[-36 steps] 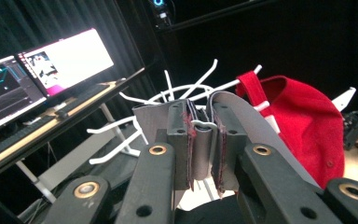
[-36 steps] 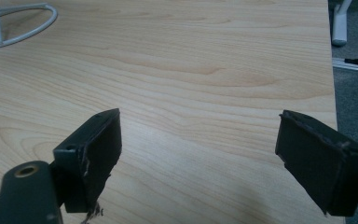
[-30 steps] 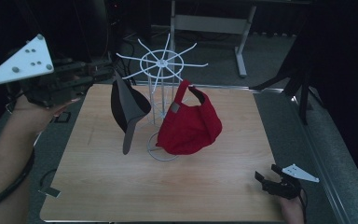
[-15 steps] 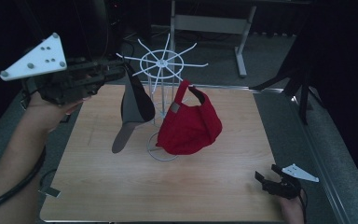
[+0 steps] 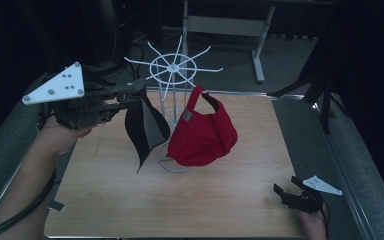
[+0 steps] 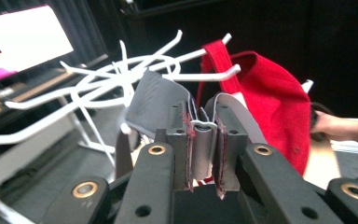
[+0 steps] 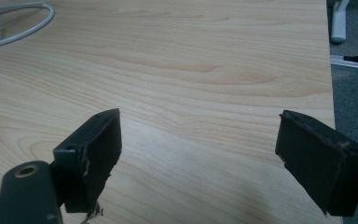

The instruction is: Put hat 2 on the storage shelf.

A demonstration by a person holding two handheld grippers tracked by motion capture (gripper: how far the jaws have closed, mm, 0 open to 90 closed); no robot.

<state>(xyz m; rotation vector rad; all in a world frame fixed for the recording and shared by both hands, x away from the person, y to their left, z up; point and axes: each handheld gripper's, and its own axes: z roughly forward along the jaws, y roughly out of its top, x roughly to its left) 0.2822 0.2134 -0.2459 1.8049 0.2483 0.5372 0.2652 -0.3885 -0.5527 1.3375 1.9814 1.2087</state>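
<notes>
Clearly the risk lies at the rack's (image 5: 172, 75) thin white wire prongs: the left gripper (image 5: 139, 95) holds the grey cap (image 5: 147, 132) pinched at its folded back strap, up beside the spoked wheel and just left of the red cap (image 5: 202, 135) hanging from a prong on the rack. In the left gripper view the jaws are clamped on a narrow bunch of grey fabric and a pale plastic strap piece, so the grip is small and the cap dangles with its dark brim pointing down. If the strap loop misses the prong tip, or the cloth slides between the worn pads, I judge the cap would drop to the wooden table (image 5: 230, 200); a nudge could also rock the light wire stand on its ring base or knock the red cap loose. The grey cap looks like soft woven cloth with a stiffer, curved dark brim; the red one is a rounded cotton dome with a small patch. The right gripper (image 5: 287, 192) rests near the table's near right corner, jaws spread wide with nothing between them.
</notes>
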